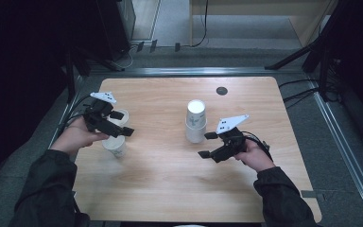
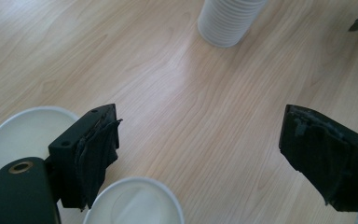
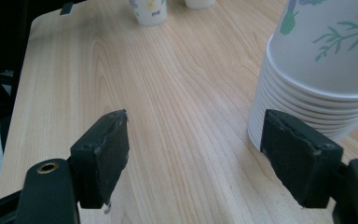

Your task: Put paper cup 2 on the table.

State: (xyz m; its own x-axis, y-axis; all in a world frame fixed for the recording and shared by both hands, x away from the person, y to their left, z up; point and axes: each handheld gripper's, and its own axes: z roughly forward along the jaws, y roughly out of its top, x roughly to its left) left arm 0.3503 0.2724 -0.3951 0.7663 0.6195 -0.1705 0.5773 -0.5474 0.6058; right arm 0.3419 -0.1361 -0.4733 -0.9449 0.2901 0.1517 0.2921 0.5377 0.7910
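From the high view, a person is holding the left gripper (image 1: 123, 123) above two single paper cups near the left edge of the wooden table (image 1: 170, 198): a far cup (image 1: 121, 115) and a near cup (image 1: 115, 146), standing just beside each other. The stack of cups (image 1: 196, 121) is standing upside down near the table's middle. The right gripper (image 1: 207, 144) is hanging just beside the stack, on the side toward the near edge, jaws spread and holding nothing.

In the left gripper view, the jaws are standing wide apart over bare wood, nothing between them. The two open cups (image 2: 25, 135) (image 2: 135, 203) are lying beside and below the left-hand jaw, with the stack (image 2: 228, 21) farther off.

In the right gripper view, the spread jaws are framing bare tabletop, and the stack (image 3: 321, 70) is rising just beside the right-hand jaw; I cannot tell whether they touch.
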